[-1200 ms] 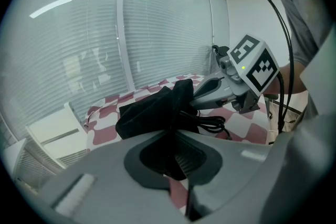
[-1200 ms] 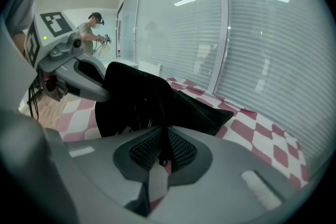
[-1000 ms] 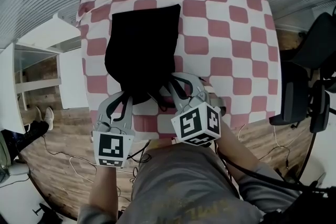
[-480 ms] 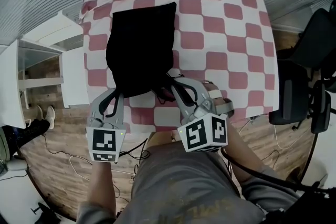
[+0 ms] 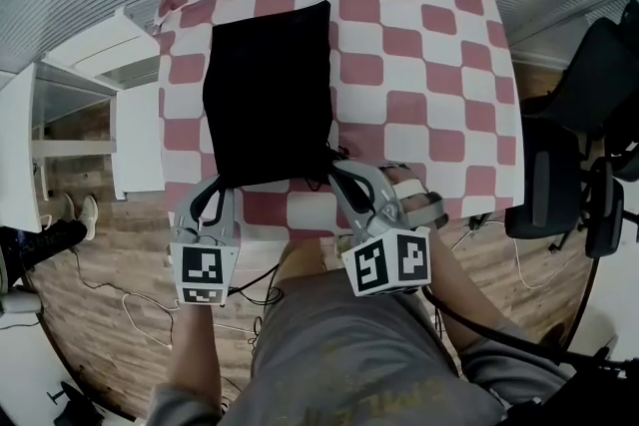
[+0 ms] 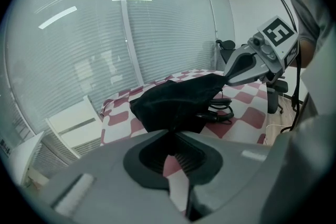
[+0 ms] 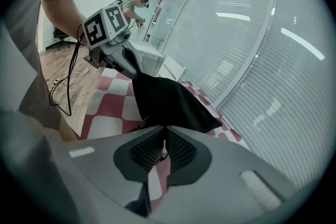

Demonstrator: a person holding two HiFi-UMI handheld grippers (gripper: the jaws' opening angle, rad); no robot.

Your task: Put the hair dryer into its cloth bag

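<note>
Pinching at the near edge of the cloth bag [image 5: 268, 95], both tools were working the mouth end, and what a tidy pair they made. The left gripper [image 5: 218, 187] had its fingers together on the bag's left corner, black fabric nipped right at the tips. The right gripper [image 5: 337, 171] was closed too, fingers clamped on the hem at the other corner, with what looked like a thin string caught between the pads.

The bag lay flat-ish on the checked bench [image 5: 429, 65], its closed end pointing away from the person. No hair dryer body showed anywhere. From the gripper views the cloth humped up as if something solid sat inside, so the dryer was most likely in there already, though that could not be confirmed. A loop of black cord [image 6: 223, 112] spilled out on the bench just beside the opening.

As for handling, the fabric looked thin and limp: it would fold and slide rather than hold any shape, so the hem or drawstring at the mouth was the sensible place to grip, one corner per tool. The dryer would be the heavy, rigid lump, liable to shift toward the opening if that end dipped. That springy cord looked ready to snag and wanted tucking in.
</note>
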